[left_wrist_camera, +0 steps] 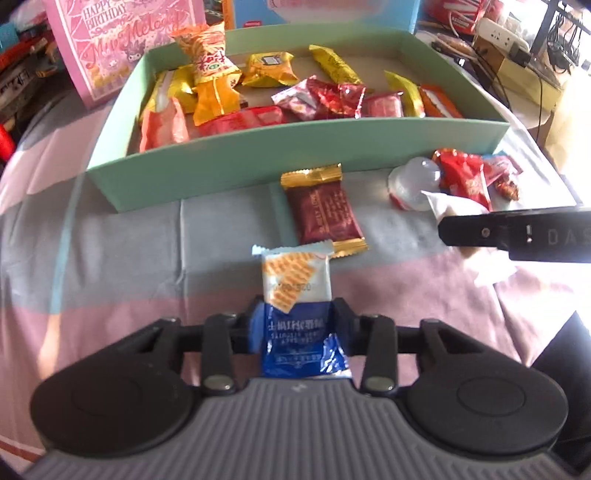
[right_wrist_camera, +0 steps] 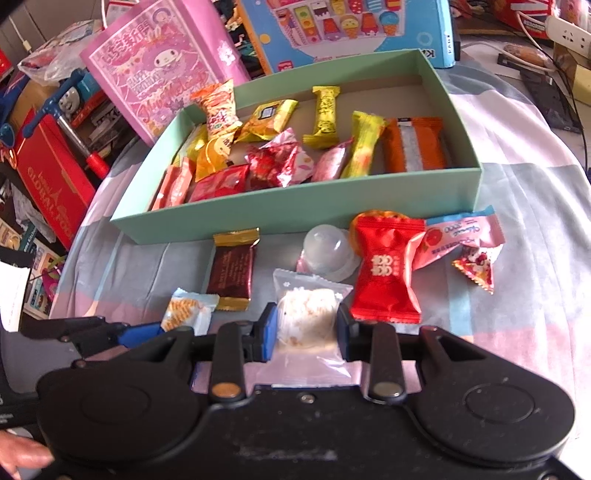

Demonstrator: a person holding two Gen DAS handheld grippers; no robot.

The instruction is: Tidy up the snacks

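Note:
My left gripper (left_wrist_camera: 297, 314) is shut on a blue-and-white cracker packet (left_wrist_camera: 295, 280) that lies on the striped cloth. My right gripper (right_wrist_camera: 306, 325) is shut on a clear packet with a round white rice cake (right_wrist_camera: 308, 317). Its black finger (left_wrist_camera: 480, 232) shows at the right of the left wrist view. Behind both stands an open mint-green box (left_wrist_camera: 295, 151) holding several wrapped snacks. Loose in front of it lie a brown chocolate packet with gold ends (left_wrist_camera: 323, 210), a clear jelly cup (right_wrist_camera: 327, 251), a red candy (right_wrist_camera: 386, 273) and a pink packet (right_wrist_camera: 461, 236).
A pink birthday bag (left_wrist_camera: 122, 44) and a blue ice-cream box (right_wrist_camera: 351, 29) stand behind the green box. A red carton (right_wrist_camera: 51, 173) and toys crowd the left side. A power strip (left_wrist_camera: 498, 33) and cables sit at the back right. A hand (right_wrist_camera: 18, 454) shows bottom left.

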